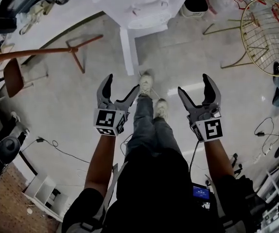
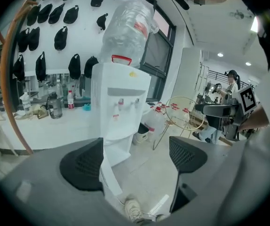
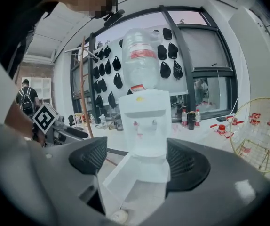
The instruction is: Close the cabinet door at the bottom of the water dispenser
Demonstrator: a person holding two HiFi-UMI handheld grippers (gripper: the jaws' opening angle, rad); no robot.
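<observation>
Head view: cabinet door (image 1: 128, 50) stands open toward the feet, below water dispenser (image 1: 147, 11). Left gripper (image 1: 122, 84) and right gripper (image 1: 195, 84): jaws wide apart, empty. Suggest pushing door's near edge rightward, slowly.

Pale glossy floor (image 1: 57, 110), white counter (image 2: 55, 126), dark-framed windows (image 3: 205, 51), gold wire chair (image 1: 268, 38)

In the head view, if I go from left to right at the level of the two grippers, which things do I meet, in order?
brown chair → left gripper → the person's shoes → right gripper → gold wire frame
</observation>
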